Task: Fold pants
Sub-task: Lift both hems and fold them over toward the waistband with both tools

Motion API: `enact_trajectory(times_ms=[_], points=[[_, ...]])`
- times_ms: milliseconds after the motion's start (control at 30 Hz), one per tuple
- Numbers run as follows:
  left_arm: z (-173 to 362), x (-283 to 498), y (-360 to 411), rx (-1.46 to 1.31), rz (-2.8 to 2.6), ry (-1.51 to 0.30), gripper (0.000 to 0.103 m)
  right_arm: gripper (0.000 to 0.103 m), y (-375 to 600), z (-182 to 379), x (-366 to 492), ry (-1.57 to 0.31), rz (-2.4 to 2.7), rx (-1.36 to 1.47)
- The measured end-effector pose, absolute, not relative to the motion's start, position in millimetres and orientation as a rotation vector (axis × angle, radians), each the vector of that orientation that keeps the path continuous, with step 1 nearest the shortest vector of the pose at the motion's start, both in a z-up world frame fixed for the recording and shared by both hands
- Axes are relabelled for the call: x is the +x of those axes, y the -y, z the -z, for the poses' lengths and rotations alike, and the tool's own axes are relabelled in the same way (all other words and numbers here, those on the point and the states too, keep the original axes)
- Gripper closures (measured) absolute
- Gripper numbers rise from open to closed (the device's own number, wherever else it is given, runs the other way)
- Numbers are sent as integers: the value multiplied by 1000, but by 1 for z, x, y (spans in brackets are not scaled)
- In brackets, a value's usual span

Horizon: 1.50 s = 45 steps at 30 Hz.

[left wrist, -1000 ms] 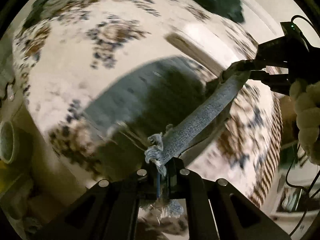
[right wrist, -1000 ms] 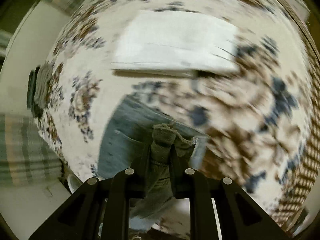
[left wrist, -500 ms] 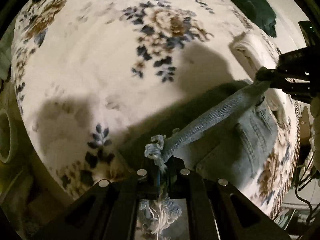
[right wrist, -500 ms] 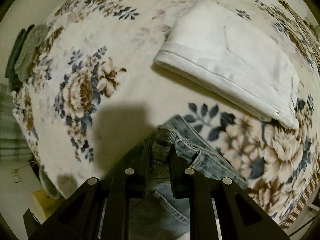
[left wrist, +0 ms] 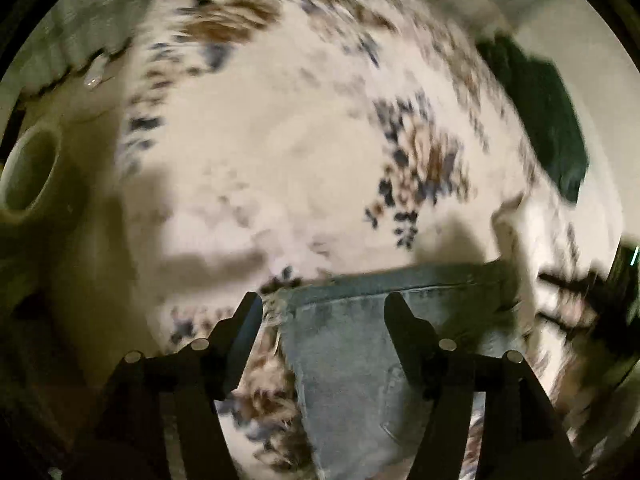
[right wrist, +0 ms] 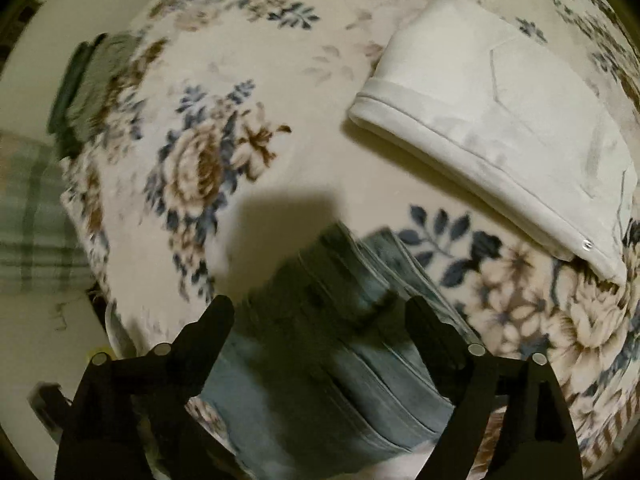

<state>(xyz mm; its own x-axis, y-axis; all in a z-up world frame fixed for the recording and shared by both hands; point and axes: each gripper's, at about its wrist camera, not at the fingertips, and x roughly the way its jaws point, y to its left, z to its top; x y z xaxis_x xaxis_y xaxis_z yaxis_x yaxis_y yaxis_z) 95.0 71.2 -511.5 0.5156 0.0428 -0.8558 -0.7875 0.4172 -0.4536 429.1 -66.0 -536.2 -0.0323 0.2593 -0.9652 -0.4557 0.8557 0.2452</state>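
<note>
The blue denim pants (left wrist: 360,360) lie folded on the floral blanket (left wrist: 280,160). My left gripper (left wrist: 322,306) is open just above their near edge, holding nothing. In the right wrist view the same pants (right wrist: 332,340) lie below my right gripper (right wrist: 320,312), which is open and empty over their folded edge. The left wrist view is blurred by motion. The right gripper shows as a dark blur at the right edge of the left wrist view (left wrist: 592,296).
A folded white garment (right wrist: 500,132) lies on the blanket beyond the pants to the right. A dark green folded garment (left wrist: 548,120) sits at the far edge; it also shows in the right wrist view (right wrist: 92,88). A pale round container (left wrist: 28,176) stands beside the bed at left.
Both grippers have opened and let go of the denim. The pants, held up stretched between them before, now lie flat on the blanket.
</note>
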Motion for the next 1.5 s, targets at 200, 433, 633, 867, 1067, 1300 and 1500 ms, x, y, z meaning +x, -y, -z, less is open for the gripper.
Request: enact_trajectory(times_ms=[200, 433, 633, 867, 1067, 1300, 1500], points=[[532, 29, -2, -1377, -646, -740, 35, 4, 145, 533, 389, -1461, -681, -146], [595, 16, 100, -1778, -593, -637, 35, 4, 222, 583, 359, -1569, -731, -63], [627, 35, 121, -1951, -606, -459, 35, 4, 241, 615, 366, -1596, -774, 96], [653, 59, 107, -2038, -665, -394, 35, 5, 238, 634, 393, -1599, -775, 288], [643, 71, 88, -2061, -736, -364, 35, 15, 226, 637, 411, -1583, -761, 340], [627, 79, 63, -1939, -799, -357, 82, 60, 226, 644, 411, -1575, -686, 375], [587, 92, 35, -1793, -769, -442, 85, 80, 237, 628, 399, -1538, -641, 422]])
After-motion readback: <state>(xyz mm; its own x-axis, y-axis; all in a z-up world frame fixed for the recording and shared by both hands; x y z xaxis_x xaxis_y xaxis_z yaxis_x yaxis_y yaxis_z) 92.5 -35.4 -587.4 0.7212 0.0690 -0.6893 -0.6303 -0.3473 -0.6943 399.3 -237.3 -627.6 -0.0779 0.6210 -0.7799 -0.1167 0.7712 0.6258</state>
